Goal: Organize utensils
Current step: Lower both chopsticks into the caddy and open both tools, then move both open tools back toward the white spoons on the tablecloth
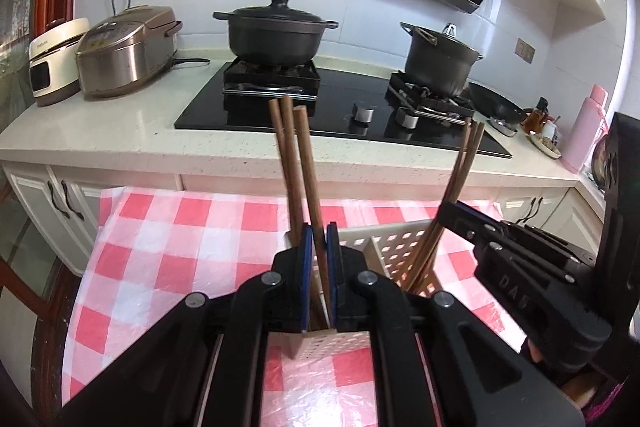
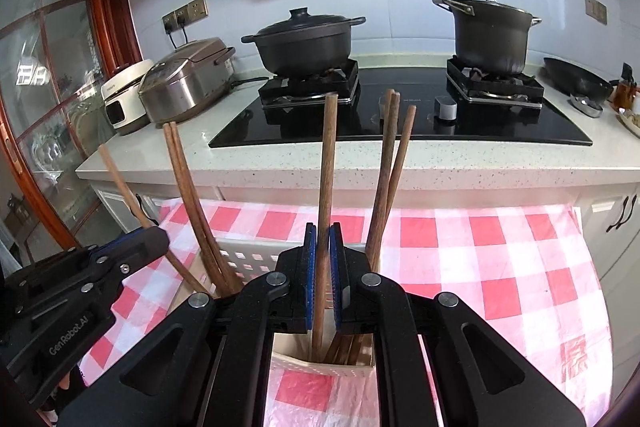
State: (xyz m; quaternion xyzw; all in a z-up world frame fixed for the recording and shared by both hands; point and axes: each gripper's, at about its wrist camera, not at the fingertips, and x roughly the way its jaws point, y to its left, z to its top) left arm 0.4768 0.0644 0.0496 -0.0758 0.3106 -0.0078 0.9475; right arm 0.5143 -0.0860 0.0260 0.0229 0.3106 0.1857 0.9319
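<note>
In the basket (image 2: 256,257): seven chopsticks (image 2: 326,167), one per gripper.

Two pots (image 2: 304,43), two rice cookers (image 2: 188,83), one basket (image 1: 396,239), one pan (image 2: 576,77)

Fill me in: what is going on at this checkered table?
A person is sorting wooden chopsticks into a white perforated holder on the pink checkered tablecloth, a handheld gripper in each hand. The left gripper is closed on one chopstick, with its lower end down in the holder's left compartment. The right gripper is closed on another chopstick, which reaches into the right compartment. More chopsticks already lean in both compartments. Neither has been let go yet.
</note>
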